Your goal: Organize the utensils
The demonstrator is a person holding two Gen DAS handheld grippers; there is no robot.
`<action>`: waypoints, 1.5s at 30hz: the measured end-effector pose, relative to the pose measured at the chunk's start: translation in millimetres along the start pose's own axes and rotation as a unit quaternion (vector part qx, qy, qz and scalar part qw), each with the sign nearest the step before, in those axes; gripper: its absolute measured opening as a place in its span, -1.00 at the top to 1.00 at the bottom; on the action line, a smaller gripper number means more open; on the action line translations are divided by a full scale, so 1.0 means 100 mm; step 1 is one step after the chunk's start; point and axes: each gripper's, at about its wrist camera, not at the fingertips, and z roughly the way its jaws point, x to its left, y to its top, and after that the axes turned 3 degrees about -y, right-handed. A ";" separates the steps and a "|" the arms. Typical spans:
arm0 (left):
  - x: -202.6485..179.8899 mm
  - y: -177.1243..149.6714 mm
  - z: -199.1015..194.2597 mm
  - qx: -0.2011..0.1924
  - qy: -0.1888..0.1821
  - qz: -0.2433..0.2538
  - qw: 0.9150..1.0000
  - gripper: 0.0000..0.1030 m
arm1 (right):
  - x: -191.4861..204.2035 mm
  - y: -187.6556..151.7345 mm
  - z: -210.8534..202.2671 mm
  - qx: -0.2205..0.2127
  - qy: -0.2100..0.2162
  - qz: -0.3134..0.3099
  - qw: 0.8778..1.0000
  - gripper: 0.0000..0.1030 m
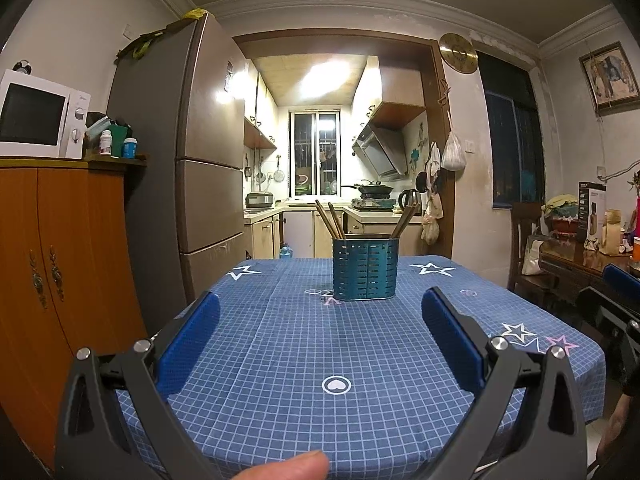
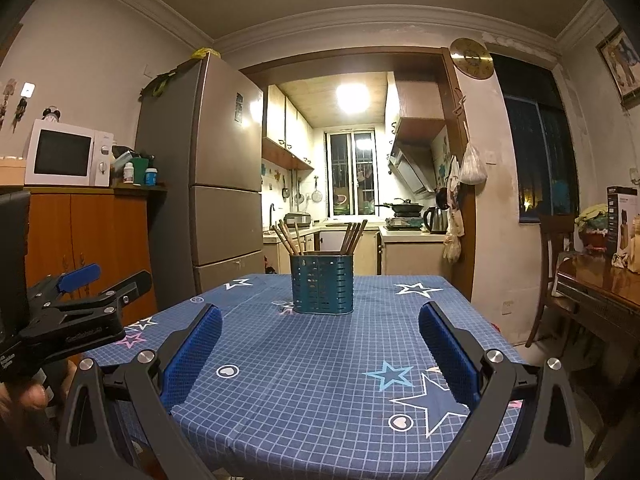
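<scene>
Chopsticks (image 2: pixel 289 239) upright in holder (image 2: pixel 322 284), mid-table, far side.
Left gripper (image 1: pixel 320 304) and right gripper (image 2: pixel 320 316) both spread wide, empty, well short. Approach from above, pinch one bundle near tips, avoid tipping holder.

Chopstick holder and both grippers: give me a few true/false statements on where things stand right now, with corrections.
1. The blue chopstick holder stands upright on the checked tablecloth. True.
2. The left gripper is clamped on a chopstick. False: it is open, with nothing between its pads.
3. The chopsticks sit in two bunches inside the holder, leaning apart. True.
4. Loose chopsticks lie scattered on the tablecloth. False: none show on it; all visible ones are in the holder.
5. The right gripper is open and short of the holder. True.
</scene>
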 end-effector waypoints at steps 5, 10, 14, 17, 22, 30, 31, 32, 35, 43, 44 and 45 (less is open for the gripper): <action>-0.01 0.00 0.00 -0.001 0.001 0.000 1.000 -0.89 | 0.00 -0.01 0.00 0.000 0.006 -0.001 1.000 -0.91; -0.01 0.02 0.03 -0.001 0.002 0.002 1.000 -0.89 | 0.01 0.00 0.00 -0.001 0.007 0.000 1.000 -0.91; -0.02 0.01 0.04 0.000 0.002 0.003 1.000 -0.89 | 0.01 0.00 0.00 -0.002 0.007 0.000 1.000 -0.91; -0.02 0.01 0.04 0.000 0.001 0.003 1.000 -0.89 | 0.01 0.00 -0.01 -0.003 0.007 0.000 1.000 -0.91; -0.03 0.01 0.05 -0.001 0.001 0.003 1.000 -0.89 | 0.01 0.01 0.00 -0.004 0.008 0.001 1.000 -0.91; -0.05 0.02 0.06 0.001 -0.001 0.005 1.000 -0.89 | 0.01 0.01 0.00 -0.002 0.006 0.000 1.000 -0.91; -0.05 0.02 0.06 0.001 -0.001 0.005 1.000 -0.89 | 0.01 0.01 0.00 -0.003 0.006 0.001 1.000 -0.91; -0.05 0.02 0.06 0.001 -0.001 0.005 1.000 -0.89 | 0.01 0.02 0.01 -0.003 0.005 0.001 1.000 -0.91; -0.06 0.02 0.05 0.000 -0.002 0.006 1.000 -0.89 | 0.01 0.02 0.03 -0.003 0.000 -0.002 1.000 -0.91; -0.07 0.05 0.02 -0.004 -0.005 0.011 1.000 -0.89 | 0.00 -0.04 0.14 0.006 -0.012 -0.009 1.000 -0.91; -0.06 0.05 0.02 -0.004 -0.006 0.012 1.000 -0.89 | -0.01 -0.04 0.14 0.006 -0.012 -0.007 1.000 -0.91; -0.07 0.05 0.02 -0.004 -0.006 0.012 1.000 -0.89 | -0.02 -0.04 0.14 0.006 -0.012 -0.006 1.000 -0.91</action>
